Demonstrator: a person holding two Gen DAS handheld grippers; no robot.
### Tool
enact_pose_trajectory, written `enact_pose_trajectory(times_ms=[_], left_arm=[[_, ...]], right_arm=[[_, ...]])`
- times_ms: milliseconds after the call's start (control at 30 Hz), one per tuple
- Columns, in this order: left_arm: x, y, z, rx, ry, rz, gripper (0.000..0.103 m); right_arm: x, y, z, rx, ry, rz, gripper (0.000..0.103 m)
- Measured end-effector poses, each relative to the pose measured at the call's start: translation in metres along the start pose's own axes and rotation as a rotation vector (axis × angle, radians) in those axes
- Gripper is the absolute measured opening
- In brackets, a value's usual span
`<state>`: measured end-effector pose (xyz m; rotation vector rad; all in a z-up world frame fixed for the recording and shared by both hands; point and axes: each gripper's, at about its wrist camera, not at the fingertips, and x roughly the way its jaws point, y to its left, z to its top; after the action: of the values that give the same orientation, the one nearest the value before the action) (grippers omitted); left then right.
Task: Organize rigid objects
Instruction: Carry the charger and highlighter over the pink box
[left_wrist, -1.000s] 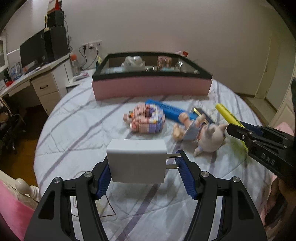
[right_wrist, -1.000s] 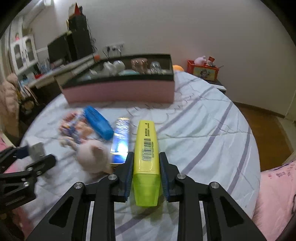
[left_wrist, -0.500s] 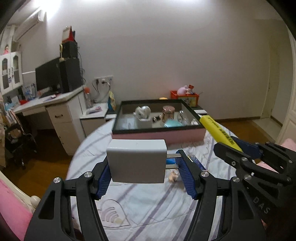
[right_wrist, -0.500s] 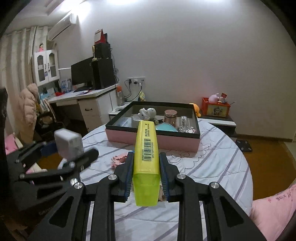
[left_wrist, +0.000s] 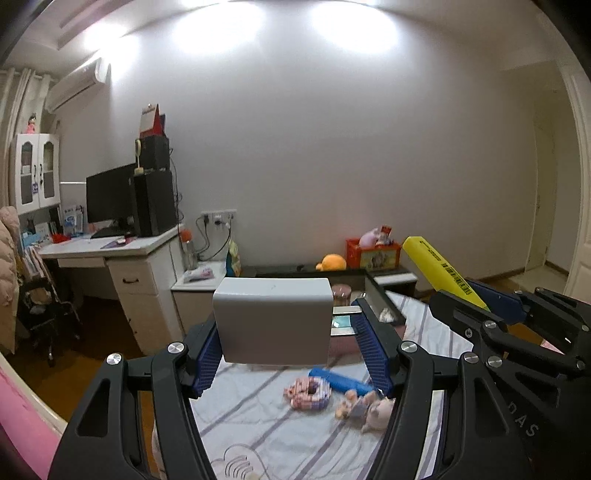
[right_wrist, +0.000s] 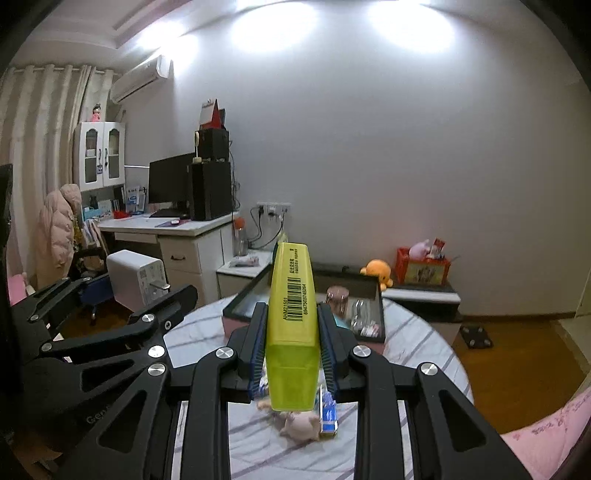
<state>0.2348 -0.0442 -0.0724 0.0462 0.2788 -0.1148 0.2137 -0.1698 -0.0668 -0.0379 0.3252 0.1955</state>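
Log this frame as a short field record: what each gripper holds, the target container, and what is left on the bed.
left gripper: jaws shut on white charger
right gripper: jaws shut on yellow highlighter
container: pink tray, black rim, a few items inside
left on bed: blue case, block donut, pig figure
height: both grippers raised above the bed

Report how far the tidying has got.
Done: a few small items already sit in the pink tray. In hand: left gripper clamps the white charger; right gripper clamps the yellow highlighter. Left: block donut, blue case and pig figure on the bedspread.
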Motion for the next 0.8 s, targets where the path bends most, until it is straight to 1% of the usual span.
enact_pose_trajectory(times_ms=[67, 200, 367, 600, 733, 800], left_arm=[[-0.002, 0.000, 0.005, 0.003, -0.032, 0.004, 0.067], [-0.001, -0.002, 0.014, 0.020, -0.064, 0.017, 0.067], [0.003, -0.004, 0.023, 0.050, -0.108, 0.044, 0.067], [0.029, -0.008, 0.032, 0.073, -0.107, 0.046, 0.067], [0.055, -0.011, 0.037, 0.089, -0.093, 0.032, 0.067], [0.074, -0.011, 0.039, 0.091, -0.073, 0.024, 0.067]], right_arm=[[-0.002, 0.001, 0.005, -0.012, -0.017, -0.009, 0.027], [-0.006, 0.003, 0.016, -0.025, -0.067, -0.024, 0.027], [0.000, 0.003, 0.026, -0.029, -0.092, -0.023, 0.027], [0.018, -0.004, 0.034, -0.017, -0.099, -0.025, 0.027], [0.041, -0.014, 0.039, -0.011, -0.085, -0.034, 0.027], [0.057, -0.021, 0.041, 0.000, -0.067, -0.035, 0.027]])
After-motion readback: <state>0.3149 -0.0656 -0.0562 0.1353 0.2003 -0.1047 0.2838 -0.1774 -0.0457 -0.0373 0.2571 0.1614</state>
